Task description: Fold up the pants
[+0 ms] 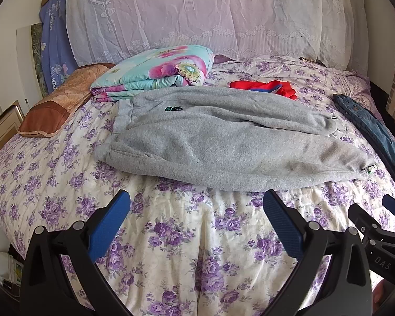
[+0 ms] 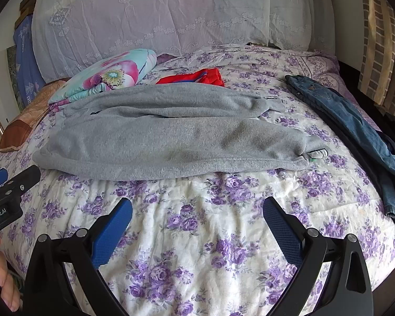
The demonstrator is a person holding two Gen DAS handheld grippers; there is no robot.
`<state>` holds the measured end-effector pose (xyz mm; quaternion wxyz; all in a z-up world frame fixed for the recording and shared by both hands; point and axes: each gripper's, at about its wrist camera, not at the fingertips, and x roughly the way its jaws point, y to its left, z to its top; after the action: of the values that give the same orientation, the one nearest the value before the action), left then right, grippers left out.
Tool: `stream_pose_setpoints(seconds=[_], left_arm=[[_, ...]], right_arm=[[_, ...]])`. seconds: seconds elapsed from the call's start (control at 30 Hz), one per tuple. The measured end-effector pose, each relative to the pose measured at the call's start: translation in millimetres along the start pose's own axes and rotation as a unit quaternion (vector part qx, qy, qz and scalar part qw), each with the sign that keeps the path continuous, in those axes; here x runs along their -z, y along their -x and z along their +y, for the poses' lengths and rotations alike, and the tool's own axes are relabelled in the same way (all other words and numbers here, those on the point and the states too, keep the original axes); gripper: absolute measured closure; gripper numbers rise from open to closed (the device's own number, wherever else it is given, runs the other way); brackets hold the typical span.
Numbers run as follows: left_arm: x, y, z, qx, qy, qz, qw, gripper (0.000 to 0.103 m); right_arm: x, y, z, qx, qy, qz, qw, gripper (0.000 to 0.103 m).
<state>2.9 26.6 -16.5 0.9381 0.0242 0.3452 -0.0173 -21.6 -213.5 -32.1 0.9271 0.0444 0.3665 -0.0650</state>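
Observation:
Grey sweatpants (image 1: 223, 142) lie flat across the floral bedspread, waistband at the left, leg cuffs at the right; they also show in the right wrist view (image 2: 171, 142). The legs lie nearly side by side. My left gripper (image 1: 197, 205) is open and empty, above the bedspread just in front of the pants' near edge. My right gripper (image 2: 197, 210) is open and empty, also in front of the near edge, further right. The right gripper's tip shows at the right edge of the left wrist view (image 1: 392, 208).
A folded floral quilt (image 1: 158, 73) and a brown pillow (image 1: 60, 100) sit behind the pants at the left. A red garment (image 1: 266, 87) lies behind them. Blue jeans (image 2: 355, 131) lie along the bed's right edge. A lace-covered headboard (image 1: 210, 13) stands at the back.

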Motion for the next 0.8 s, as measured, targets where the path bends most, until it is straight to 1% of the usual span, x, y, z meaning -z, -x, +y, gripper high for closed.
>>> stream_pose_setpoints(seconds=[0.17, 0.27, 0.37, 0.5, 0.6, 0.67, 0.7, 0.77, 0.8], left_arm=[[1, -2, 0, -0.001, 0.000, 0.002, 1.0000, 0.005], [2, -8, -1, -0.002, -0.001, 0.011, 0.9999, 0.005], [4, -19, -3, 0.003, 0.000, 0.032, 0.9995, 0.005], [9, -38, -1, 0.021, 0.013, 0.075, 0.9969, 0.005], [1, -50, 14, 0.029, 0.032, 0.087, 0.9952, 0.004], [-13, -63, 31, 0.041, 0.058, 0.089, 0.9935, 0.004], [-21, -74, 41, 0.046, 0.072, 0.097, 0.9916, 0.004], [-33, -103, 61, 0.040, 0.104, 0.129, 0.9853, 0.004], [-36, -119, 71, 0.039, 0.122, 0.152, 0.9800, 0.005]], right_arm=[[0, 0, -1, 0.000, 0.000, 0.000, 1.000, 0.003], [1, -2, -2, -0.002, -0.002, 0.002, 1.000, 0.003], [2, -4, -4, -0.004, -0.002, 0.004, 1.000, 0.003], [4, -8, -9, -0.001, -0.005, 0.010, 1.000, 0.003], [6, -14, -19, 0.005, -0.015, 0.021, 1.000, 0.003], [6, -16, -25, 0.005, -0.025, 0.025, 0.999, 0.003], [7, -17, -27, 0.005, -0.028, 0.025, 0.999, 0.003], [7, -15, -30, 0.002, -0.032, 0.024, 0.999, 0.003], [8, -14, -31, 0.002, -0.031, 0.022, 0.999, 0.003]])
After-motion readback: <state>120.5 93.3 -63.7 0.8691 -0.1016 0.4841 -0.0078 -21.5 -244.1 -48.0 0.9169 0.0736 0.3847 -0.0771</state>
